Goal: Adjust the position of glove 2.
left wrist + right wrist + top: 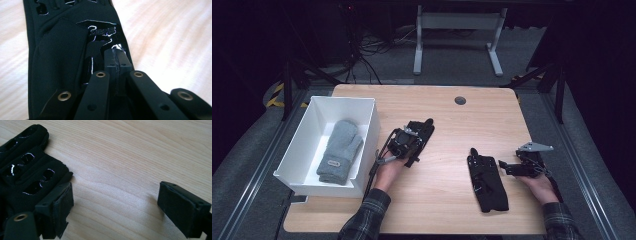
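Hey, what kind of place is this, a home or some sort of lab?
Most likely a lab or recording studio: a wooden table on grey carpet in a dark-curtained space, cables tangled on the floor behind it, and a white bin holding a grey mitten.

Two black gloves (419, 135) (487, 180) flat on table

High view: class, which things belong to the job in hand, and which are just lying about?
In the job:
left gripper, shut on a black glove
second black glove by the open right gripper
white bin holding a grey mitten

Lying about:
table hole cap
desk frame and cables behind
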The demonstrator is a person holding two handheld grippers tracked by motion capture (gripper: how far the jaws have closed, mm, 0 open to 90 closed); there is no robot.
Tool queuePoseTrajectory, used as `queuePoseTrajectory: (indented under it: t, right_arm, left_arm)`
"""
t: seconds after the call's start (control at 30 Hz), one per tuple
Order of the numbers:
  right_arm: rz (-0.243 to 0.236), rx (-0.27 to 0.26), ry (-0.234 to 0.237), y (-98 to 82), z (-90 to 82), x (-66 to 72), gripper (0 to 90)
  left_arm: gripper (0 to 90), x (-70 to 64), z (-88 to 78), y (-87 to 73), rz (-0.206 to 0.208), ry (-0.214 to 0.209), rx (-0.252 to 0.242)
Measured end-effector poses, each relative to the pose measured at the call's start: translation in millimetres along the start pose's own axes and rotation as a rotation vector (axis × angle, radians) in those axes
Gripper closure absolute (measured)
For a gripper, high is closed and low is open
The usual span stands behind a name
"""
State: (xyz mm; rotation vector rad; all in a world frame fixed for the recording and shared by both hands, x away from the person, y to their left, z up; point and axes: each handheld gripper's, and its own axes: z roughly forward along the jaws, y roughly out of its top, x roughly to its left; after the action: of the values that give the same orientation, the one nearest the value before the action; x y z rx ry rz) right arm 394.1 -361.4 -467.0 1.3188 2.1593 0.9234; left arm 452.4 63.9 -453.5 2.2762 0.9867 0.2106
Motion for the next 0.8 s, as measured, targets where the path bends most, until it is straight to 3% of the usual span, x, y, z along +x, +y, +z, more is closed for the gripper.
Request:
queuePoseTrajectory:
  t: [0.17, 0.8]
  right_arm:
    - [0.0, 0.0, 0.0, 0.0, 0.0, 0.0, 13.7]
    - [0.001, 0.0, 0.0, 0.0, 0.0, 0.1, 13.7]
  left_arm:
    - [90.0, -13.8, -1.2, -3.0, 0.034, -0.027, 0.011]
    - [90.0, -69.3, -2.9, -17.5, 0.137, -0.208, 0.032]
